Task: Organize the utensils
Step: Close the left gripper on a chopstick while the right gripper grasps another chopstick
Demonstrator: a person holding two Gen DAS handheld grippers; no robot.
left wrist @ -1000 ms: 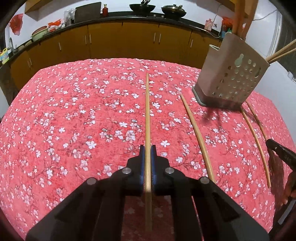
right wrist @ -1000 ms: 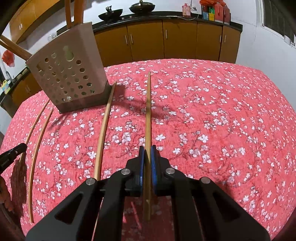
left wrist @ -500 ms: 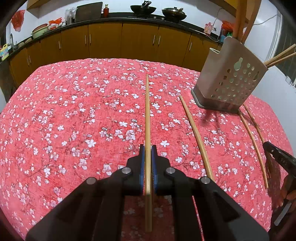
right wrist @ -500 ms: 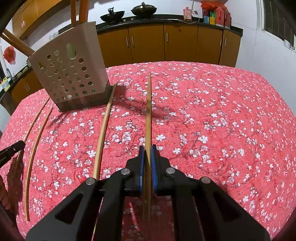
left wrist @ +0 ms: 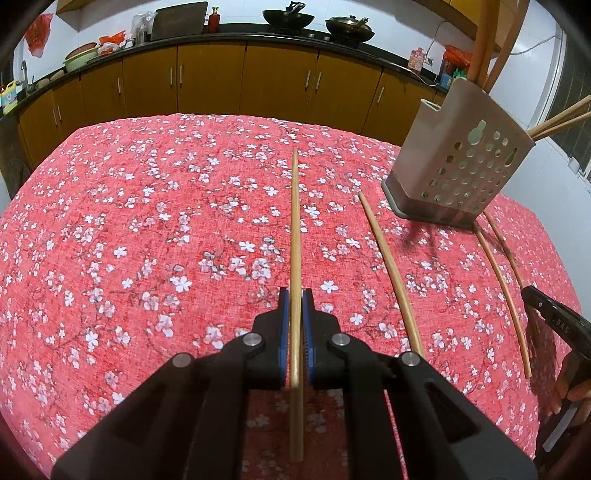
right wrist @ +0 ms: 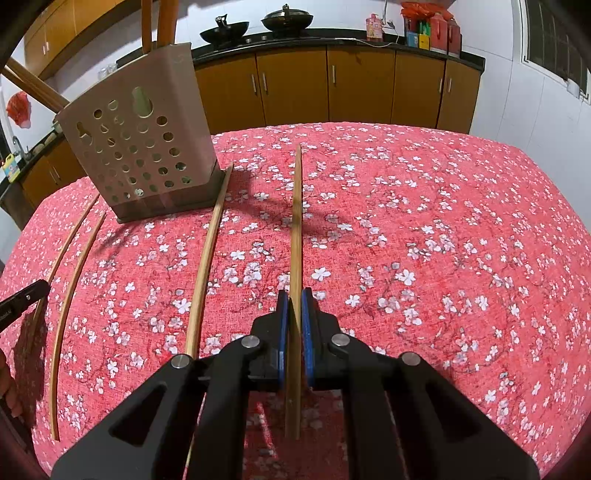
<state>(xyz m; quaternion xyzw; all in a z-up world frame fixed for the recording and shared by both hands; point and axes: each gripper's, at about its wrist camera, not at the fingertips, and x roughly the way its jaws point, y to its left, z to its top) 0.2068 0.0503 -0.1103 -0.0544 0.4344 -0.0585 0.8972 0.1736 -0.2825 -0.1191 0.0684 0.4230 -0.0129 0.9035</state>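
Note:
In the left wrist view my left gripper (left wrist: 295,297) is shut on a wooden chopstick (left wrist: 294,221) that points straight ahead over the red floral tablecloth (left wrist: 147,240). My right gripper (right wrist: 293,297) is likewise shut on a second chopstick (right wrist: 297,221). A beige perforated utensil holder (left wrist: 458,162) (right wrist: 140,147) stands between the two grippers, with wooden handles (left wrist: 484,44) sticking out of it. One loose chopstick (left wrist: 391,273) (right wrist: 207,266) lies beside each held one. Two thin curved sticks (left wrist: 498,280) (right wrist: 70,291) lie near the holder's front.
The other gripper's black tip shows at each view's edge (left wrist: 554,321) (right wrist: 22,299), with a person's fingers behind it. Brown kitchen cabinets (left wrist: 240,85) and a dark counter with woks (right wrist: 280,18) run along the far wall. The cloth ends near the cabinets.
The left wrist view has shifted very slightly. Both grippers stay shut on their chopsticks, and the loose sticks and holder have not moved.

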